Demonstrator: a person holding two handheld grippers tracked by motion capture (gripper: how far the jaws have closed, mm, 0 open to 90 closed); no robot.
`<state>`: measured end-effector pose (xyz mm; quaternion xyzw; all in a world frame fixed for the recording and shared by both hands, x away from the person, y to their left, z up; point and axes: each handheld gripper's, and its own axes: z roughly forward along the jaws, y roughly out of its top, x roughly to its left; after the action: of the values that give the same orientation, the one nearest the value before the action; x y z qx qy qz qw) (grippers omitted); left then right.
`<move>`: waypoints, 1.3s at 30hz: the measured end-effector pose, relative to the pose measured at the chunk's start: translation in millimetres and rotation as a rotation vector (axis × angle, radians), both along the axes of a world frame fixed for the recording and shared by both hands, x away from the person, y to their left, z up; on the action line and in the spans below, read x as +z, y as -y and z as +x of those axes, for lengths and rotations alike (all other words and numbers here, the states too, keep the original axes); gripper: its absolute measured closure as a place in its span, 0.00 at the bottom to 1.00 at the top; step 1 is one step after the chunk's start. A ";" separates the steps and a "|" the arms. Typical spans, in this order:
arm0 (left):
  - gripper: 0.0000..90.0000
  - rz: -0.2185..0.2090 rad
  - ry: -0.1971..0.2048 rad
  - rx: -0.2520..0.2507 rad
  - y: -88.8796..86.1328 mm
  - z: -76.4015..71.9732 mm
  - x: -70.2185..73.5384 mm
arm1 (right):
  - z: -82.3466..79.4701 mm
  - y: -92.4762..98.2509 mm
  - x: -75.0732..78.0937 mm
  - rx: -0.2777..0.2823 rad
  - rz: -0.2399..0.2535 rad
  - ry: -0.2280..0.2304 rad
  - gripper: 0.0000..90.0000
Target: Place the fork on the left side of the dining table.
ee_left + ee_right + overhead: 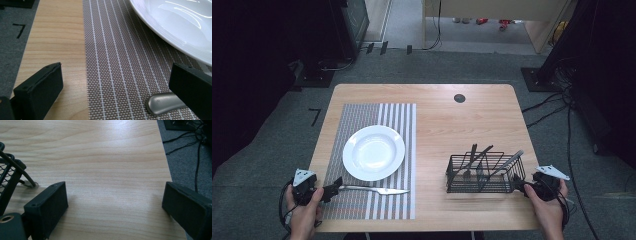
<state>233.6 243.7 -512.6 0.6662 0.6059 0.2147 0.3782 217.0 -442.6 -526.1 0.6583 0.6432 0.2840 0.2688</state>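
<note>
— Where is your left claw point(332, 190)?

— At the near left edge of the table point(437, 115), jaws spread wide and pinching nothing. The knife point(374, 189) lies on the striped placemat point(362, 205), just in front of the white plate point(373, 152). Its handle end sits by one jaw, which hides part of it; I cannot tell whether they touch.

— And the right claw point(518, 184)?

— Spread too, over bare wood, just beside the black wire basket point(484, 175). The cutlery standing in it is hard to make out.
</note>
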 end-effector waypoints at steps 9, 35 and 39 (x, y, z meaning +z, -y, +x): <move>0.00 -0.017 0.057 0.025 5.9 -4.2 20.1 | -0.4 0.4 0.1 -0.002 -0.001 0.002 0.07; 0.09 -0.092 0.162 -0.222 99.8 12.9 83.0 | -0.4 0.4 0.1 -0.002 -0.001 0.002 0.07; 0.09 -0.104 0.171 -0.249 112.3 15.8 88.9 | -0.4 0.4 0.1 -0.002 -0.001 0.002 0.07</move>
<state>249.4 131.3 -423.7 0.6948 0.4945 0.1906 0.4862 216.6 -443.0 -526.1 0.6585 0.6424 0.2841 0.2701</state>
